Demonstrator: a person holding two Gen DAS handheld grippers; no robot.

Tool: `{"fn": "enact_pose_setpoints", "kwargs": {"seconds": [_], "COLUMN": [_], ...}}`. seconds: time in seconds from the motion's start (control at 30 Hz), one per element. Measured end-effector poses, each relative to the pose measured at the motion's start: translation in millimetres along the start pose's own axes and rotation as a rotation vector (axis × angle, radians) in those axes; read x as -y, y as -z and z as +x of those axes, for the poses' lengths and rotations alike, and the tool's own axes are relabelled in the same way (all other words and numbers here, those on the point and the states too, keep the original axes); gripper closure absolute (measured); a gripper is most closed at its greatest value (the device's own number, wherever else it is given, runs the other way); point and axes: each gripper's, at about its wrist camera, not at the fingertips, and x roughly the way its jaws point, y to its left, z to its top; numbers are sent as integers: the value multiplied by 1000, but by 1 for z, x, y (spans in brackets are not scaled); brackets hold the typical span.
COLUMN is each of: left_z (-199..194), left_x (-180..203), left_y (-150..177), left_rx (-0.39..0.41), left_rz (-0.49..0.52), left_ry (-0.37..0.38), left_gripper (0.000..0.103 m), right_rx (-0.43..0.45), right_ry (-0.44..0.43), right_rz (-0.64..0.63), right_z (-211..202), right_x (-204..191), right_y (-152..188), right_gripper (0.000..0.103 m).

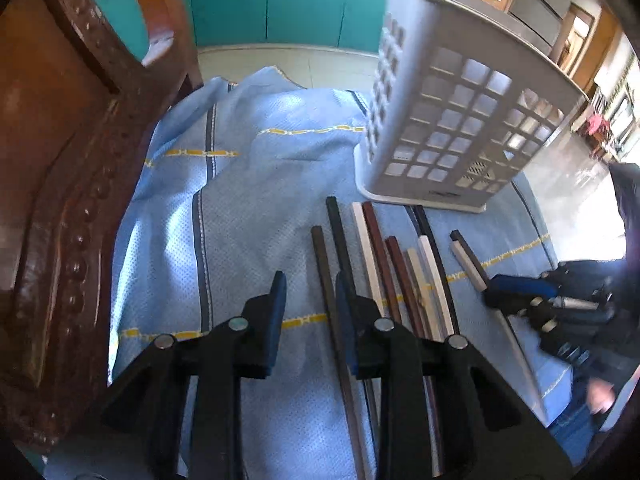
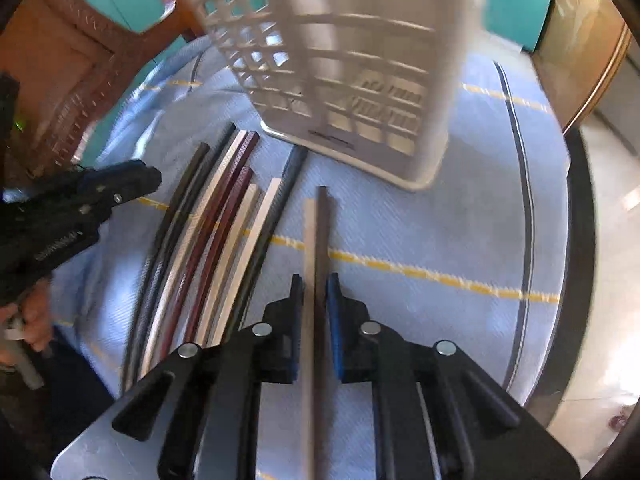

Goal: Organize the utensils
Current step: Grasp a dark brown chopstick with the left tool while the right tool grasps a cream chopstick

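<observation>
Two chopsticks (image 2: 316, 248) point basketward (image 2: 340, 80) (lengthwise).

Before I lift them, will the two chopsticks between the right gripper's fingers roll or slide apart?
The two chopsticks look square-edged, so rolling seems unlikely. Thin and smooth-looking, they might scissor or slip in the right gripper. They appear stiff and light, lying on the soft blue cloth.

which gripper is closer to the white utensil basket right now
Right. The right gripper holds two chopsticks pointing at the white basket just ahead. The left gripper hangs back over the chopstick row.
</observation>
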Motion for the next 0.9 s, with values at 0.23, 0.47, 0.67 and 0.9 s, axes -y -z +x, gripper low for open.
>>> {"fn": "enact_pose_setpoints", "kwargs": {"seconds": [0.23,0.47,0.67,0.9], "left_z": [-3,12,19,25], "left_x": [13,16,15,14], "left_y": [3,4,6,0], "left_rx": [-21,-61,-71,-53], "left_rz": [35,50,48,28], "left_ry": [-40,-65,-67,-78], "left_gripper": [77,77,77,76], "right_rx": [58,58,62,82], "right_ry": [55,92,169,225], "right_rz": [-27,-88,-144,-178], "right_z": [8,20,32,30], "right_x": [2,-19,-38,-44], "right_y": [1,4,1,7], "right_gripper": [85,84,86,86]}}
